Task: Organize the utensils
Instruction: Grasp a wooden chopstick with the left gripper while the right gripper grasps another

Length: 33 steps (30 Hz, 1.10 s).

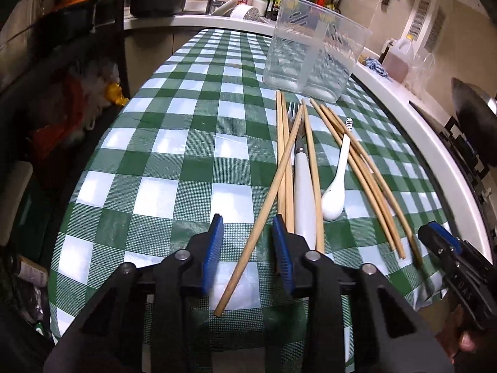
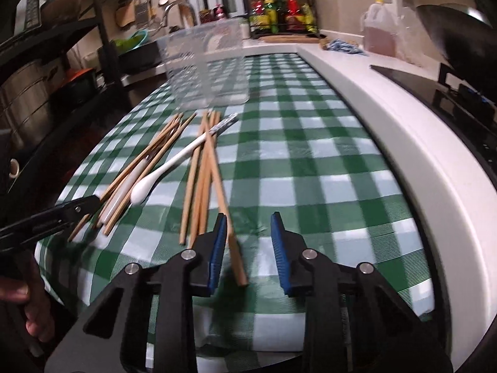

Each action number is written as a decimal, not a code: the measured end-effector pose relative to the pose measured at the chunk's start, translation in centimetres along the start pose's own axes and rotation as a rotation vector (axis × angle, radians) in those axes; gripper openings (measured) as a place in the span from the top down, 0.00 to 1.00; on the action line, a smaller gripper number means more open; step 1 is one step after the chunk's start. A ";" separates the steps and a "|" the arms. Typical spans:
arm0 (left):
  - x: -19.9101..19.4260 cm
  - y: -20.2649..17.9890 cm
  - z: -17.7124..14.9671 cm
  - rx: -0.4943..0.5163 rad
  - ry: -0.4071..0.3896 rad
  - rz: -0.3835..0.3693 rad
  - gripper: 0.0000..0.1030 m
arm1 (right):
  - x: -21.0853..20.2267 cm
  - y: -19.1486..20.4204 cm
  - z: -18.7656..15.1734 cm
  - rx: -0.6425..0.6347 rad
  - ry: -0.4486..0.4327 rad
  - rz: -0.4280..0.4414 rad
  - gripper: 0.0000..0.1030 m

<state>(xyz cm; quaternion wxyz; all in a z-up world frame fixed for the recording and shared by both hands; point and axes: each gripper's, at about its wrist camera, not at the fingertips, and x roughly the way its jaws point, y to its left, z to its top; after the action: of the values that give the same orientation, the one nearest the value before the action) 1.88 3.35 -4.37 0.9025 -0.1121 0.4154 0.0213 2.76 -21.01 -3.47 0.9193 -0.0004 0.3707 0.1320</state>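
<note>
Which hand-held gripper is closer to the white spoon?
Left. The left hand-held gripper sits just beside the white spoon's bowl; the right hand-held gripper is past the chopsticks.

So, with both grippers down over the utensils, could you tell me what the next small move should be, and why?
Probably close the left gripper on the slanted chopstick lying between its fingers; the pads do not look pressed on it yet. The right gripper also straddles a chopstick, and the clear container stands empty beyond the pile.
</note>
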 end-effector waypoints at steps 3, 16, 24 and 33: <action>0.1 -0.3 -0.2 0.024 0.008 0.000 0.89 | 0.8 0.5 -0.6 -0.034 0.041 -0.003 0.80; -0.2 -1.7 -0.6 0.136 0.003 0.050 0.91 | 0.7 0.6 -0.8 -0.065 0.031 -0.021 0.94; -0.3 -1.9 -0.8 0.151 -0.003 0.058 0.94 | 0.4 -0.4 -0.7 -0.019 0.015 -0.043 0.94; -0.3 -2.2 -0.9 0.167 -0.009 0.051 0.94 | 0.6 -0.8 -0.7 -0.009 0.027 -0.032 0.94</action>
<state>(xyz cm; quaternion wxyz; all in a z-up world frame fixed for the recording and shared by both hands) 1.34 0.98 -4.29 0.9097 -0.0258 0.4144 0.0103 2.84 -21.67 -4.48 0.9162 -0.0124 0.3825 0.1190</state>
